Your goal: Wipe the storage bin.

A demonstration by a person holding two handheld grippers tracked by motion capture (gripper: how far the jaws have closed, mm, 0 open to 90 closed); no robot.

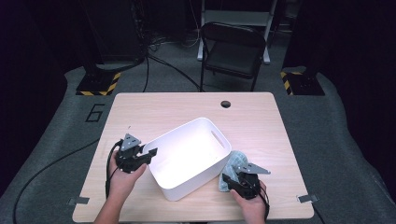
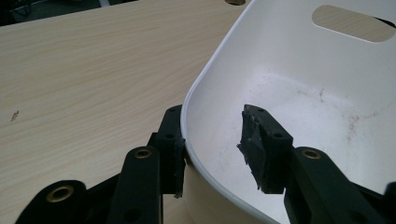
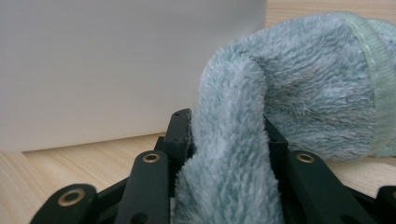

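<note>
1. Centrally on the wooden table (image 1: pixel 261 116) sits a white plastic bin (image 1: pixel 187 158), turned at an angle to the table edges, with an oval handle slot (image 1: pixel 217 139) in its far end wall.
2. At the bin's left corner is the left gripper (image 1: pixel 148 154), held in the person's left hand (image 1: pixel 122 179) that comes in from the bottom of the high view.
3. Seen from the left gripper view, the left gripper (image 2: pixel 212 140) straddles the bin's rim (image 2: pixel 196 93): 1 jaw stands outside against the wall, the other hangs inside over the bin floor.
4. Its jaws are partly open; the outer pad touches the rim while the inner pad is clear of the wall, so the wall is between them but not pinched.
5. Just beside the bin's right side lies a pale blue-green fluffy cloth (image 1: pixel 235 163), on the table near the front edge.
6. Over that cloth is the right gripper (image 1: pixel 233 179), carried by the right hand (image 1: pixel 252 205).
7. From the right gripper view, a thick fold of the cloth (image 3: pixel 233 154) rises between the 2 jaws of the right gripper (image 3: pixel 226 123), and both pads press into it, a narrow grip filled with fabric.
8. Behind the cloth in that view stands the bin's white outer wall (image 3: pixel 116 70), close by.
</note>
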